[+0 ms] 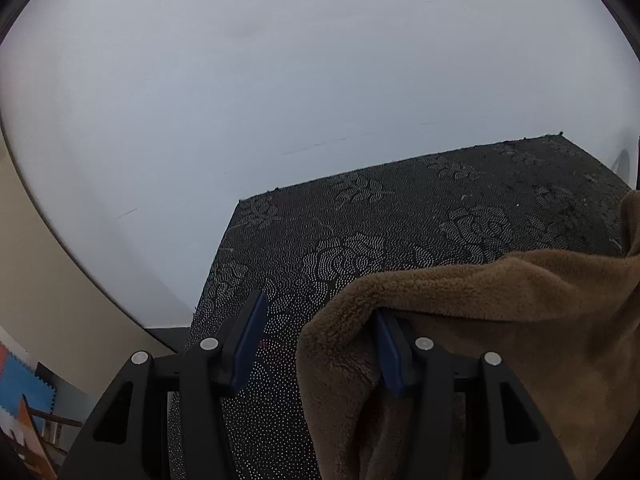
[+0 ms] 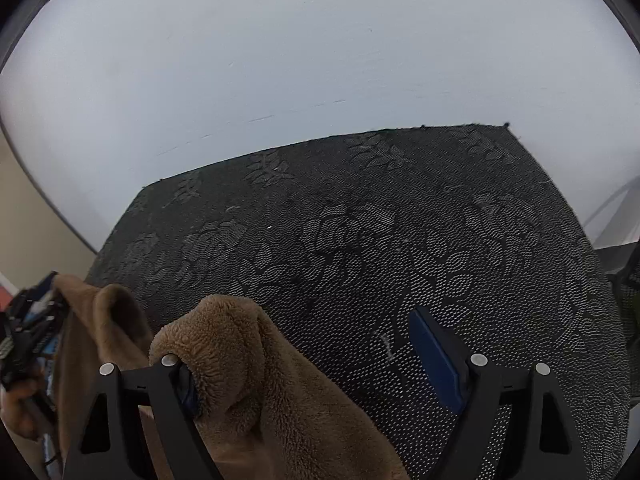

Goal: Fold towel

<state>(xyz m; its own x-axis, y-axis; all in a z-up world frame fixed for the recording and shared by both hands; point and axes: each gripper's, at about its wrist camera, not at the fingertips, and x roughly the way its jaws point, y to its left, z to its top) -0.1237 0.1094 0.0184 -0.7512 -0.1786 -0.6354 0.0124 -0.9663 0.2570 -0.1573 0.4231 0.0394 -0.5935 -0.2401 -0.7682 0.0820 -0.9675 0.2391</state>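
Big white table with a dark mat on top, dotted all over with flower and leaf shapes, two far corners of the mat in view with bare table past them. Fluffy brown towel bunched up over the near part of the mat, towards its right side in the left wrist view and towards its left side in the right wrist view. Left gripper low over the mat with jaws about half apart, bare mat showing in the gap, nothing squeezed between the blue pads. Towel draped over its right finger, hiding the tip; left finger free. Right gripper with jaws spread wide, not pinching anything. A thick fold of towel hanging over its left finger and covering most of that pad; right finger clear over the mat. At the left edge of the right wrist view, the other gripper with towel draped on it, and a hand below it, partly cut off. Blue foam floor tiles past the near left edge of the table.
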